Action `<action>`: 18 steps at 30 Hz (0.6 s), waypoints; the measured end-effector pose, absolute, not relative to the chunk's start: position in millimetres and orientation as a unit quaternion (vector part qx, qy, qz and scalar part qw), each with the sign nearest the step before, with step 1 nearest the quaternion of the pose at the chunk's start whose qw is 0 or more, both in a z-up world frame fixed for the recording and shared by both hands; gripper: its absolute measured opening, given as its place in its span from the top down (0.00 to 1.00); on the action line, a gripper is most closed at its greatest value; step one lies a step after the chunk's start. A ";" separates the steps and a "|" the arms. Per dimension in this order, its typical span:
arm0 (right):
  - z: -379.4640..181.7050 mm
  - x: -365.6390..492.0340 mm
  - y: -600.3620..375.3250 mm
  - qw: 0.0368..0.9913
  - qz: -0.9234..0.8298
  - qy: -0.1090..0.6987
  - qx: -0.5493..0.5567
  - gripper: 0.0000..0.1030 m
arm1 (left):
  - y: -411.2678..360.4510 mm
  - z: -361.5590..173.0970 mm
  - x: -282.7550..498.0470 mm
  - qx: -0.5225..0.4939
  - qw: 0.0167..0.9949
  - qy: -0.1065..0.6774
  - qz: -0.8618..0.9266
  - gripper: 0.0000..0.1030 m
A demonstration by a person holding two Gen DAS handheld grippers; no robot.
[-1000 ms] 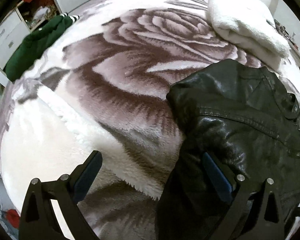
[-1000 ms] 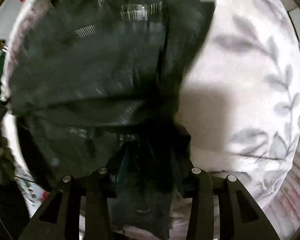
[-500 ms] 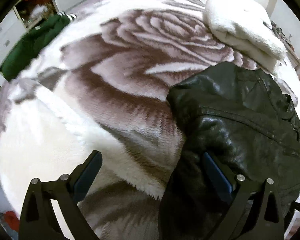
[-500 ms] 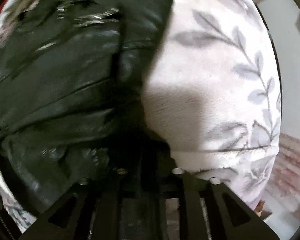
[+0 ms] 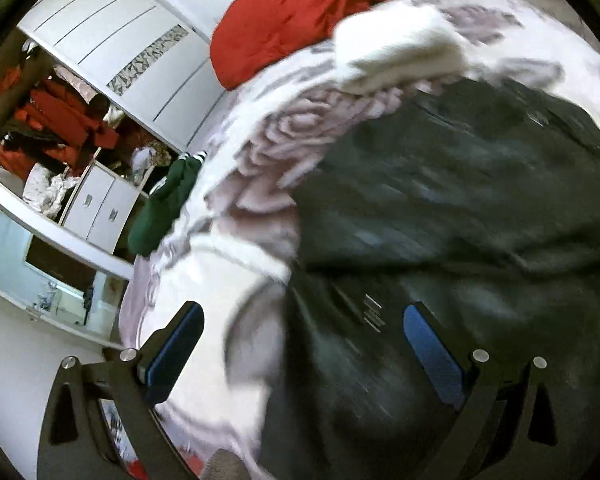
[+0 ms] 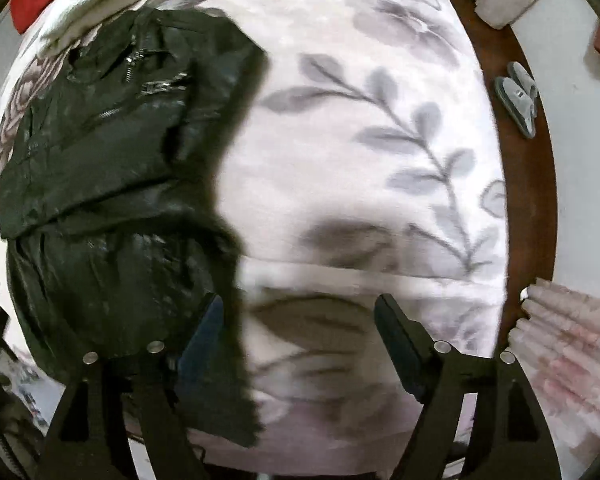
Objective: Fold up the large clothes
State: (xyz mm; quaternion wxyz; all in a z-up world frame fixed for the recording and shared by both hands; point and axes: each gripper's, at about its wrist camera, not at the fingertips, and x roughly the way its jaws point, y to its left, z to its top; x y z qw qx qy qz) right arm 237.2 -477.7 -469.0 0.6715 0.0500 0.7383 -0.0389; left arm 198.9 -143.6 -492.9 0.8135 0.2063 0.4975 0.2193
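1. White wardrobe [image 5: 112,40] standing left of the bed blanket [image 6: 360,152].
2. Black leather jacket [image 6: 112,152] lying on the blanket's left half.
3. Left gripper [image 5: 300,344] gaping wide above the jacket's edge, holding nothing.
4. Right gripper [image 6: 300,336] spreading open over the blanket, beside the jacket.
5. Grey slippers [image 6: 518,94] lying on the floor to the blanket's right.

The left gripper [image 5: 300,344] is held with its two fingers spread wide apart, the blue pads [image 5: 428,348] facing each other across an open gap, nothing pinched between them. Its view is smeared with blur. The right gripper [image 6: 300,340] also stands with fingers parted, the dark pads [image 6: 396,340] well apart and gripping nothing. Both point forward and downward. No hand or arm of the person shows in either view.
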 end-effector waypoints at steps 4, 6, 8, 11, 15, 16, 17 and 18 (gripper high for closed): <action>-474.9 220.2 -516.5 0.676 -0.025 0.736 0.024 0.22 | -210.1 -501.0 160.3 0.176 0.785 0.549 0.225 0.00; -477.8 216.1 -540.3 0.677 -0.023 0.735 0.021 0.22 | -244.3 -507.3 140.8 0.162 0.771 0.575 0.223 0.00; -476.7 212.8 -562.9 0.678 -0.027 0.734 0.021 0.22 | -282.0 -515.2 122.4 0.164 0.762 0.588 0.218 0.00; -476.0 210.4 -600.7 0.679 -0.040 0.733 0.022 0.22 | -333.3 -539.7 104.1 0.180 0.749 0.605 0.202 0.00; -482.0 213.0 -637.0 0.674 -0.052 0.736 0.034 0.22 | -377.8 -577.0 94.5 0.221 0.736 0.610 0.193 0.00; -482.3 213.9 -640.6 0.673 -0.053 0.736 0.037 0.22 | -383.0 -587.3 96.2 0.233 0.732 0.610 0.196 0.00; -483.0 215.7 -645.2 0.674 -0.052 0.736 0.043 0.22 | -385.9 -597.0 98.8 0.243 0.730 0.606 0.204 0.00; -485.3 218.6 -649.1 0.674 -0.045 0.736 0.052 0.22 | -386.0 -605.3 101.6 0.253 0.726 0.604 0.209 0.00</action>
